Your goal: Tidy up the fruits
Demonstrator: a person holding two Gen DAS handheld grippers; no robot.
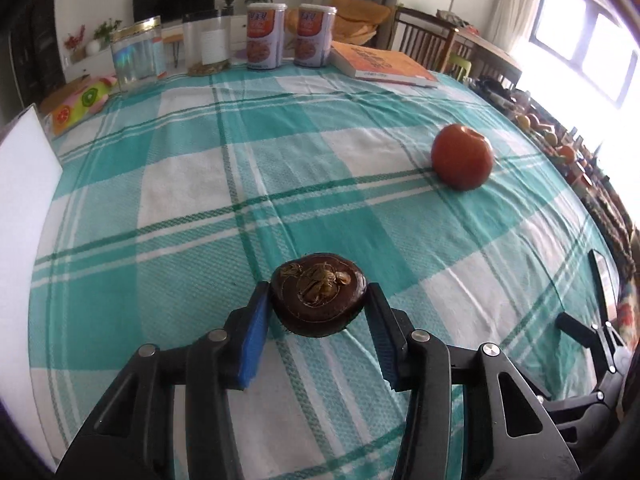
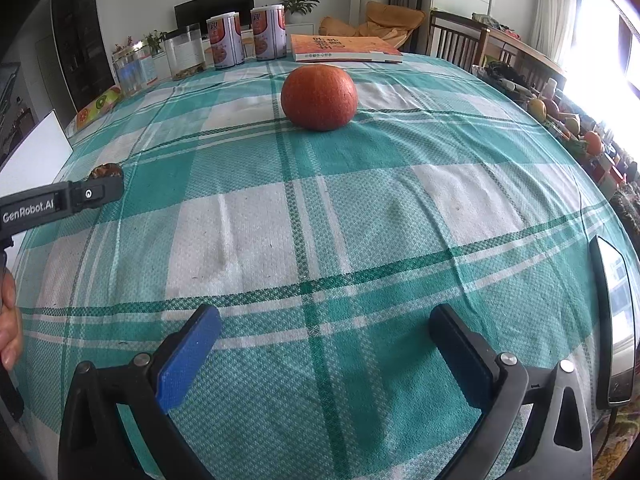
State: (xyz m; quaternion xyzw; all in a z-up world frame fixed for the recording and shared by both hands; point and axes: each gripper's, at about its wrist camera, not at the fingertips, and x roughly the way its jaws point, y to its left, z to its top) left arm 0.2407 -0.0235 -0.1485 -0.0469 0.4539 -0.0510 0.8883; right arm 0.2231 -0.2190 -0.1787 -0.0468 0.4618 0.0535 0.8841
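Note:
A dark brown, flattish fruit (image 1: 318, 300) with a dry, papery top sits between the blue pads of my left gripper (image 1: 318, 294), which is shut on it, low over the green checked tablecloth (image 1: 200, 208). The right wrist view shows that gripper (image 2: 94, 192) from the side at the far left, with the brown fruit (image 2: 106, 170) peeking above it. A round orange-red fruit (image 1: 462, 156) rests on the cloth, far right of the left gripper and straight ahead of my right gripper (image 2: 324, 316). The right gripper is open and holds nothing.
Along the far table edge stand two cans (image 1: 266, 36), clear jars (image 1: 136, 54) and an orange book (image 1: 384, 65). A white board (image 1: 28, 168) leans at the left. A phone (image 2: 616, 328) lies at the right edge. More fruits (image 2: 538, 108) sit beyond the table on the right.

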